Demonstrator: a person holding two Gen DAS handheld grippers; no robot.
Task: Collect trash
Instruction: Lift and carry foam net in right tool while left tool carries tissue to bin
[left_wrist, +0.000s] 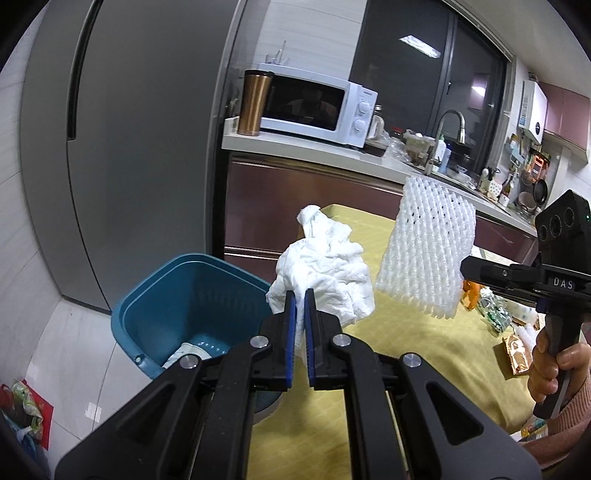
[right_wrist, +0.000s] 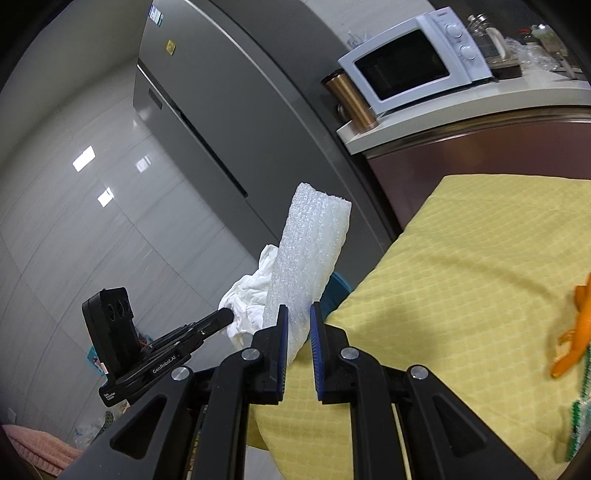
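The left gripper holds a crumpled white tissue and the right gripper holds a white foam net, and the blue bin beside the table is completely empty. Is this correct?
Not quite. The blue bin is not empty: the left wrist view shows something white lying at its bottom. The rest is right: the left gripper holds the tissue, the right gripper the foam net.

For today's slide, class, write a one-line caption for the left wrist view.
Left gripper carries crumpled white tissue toward the blue bin, while the right gripper holds a white foam net.

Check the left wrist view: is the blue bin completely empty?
No. The blue bin already holds something white and crumpled at its bottom, partly hidden behind the left gripper.
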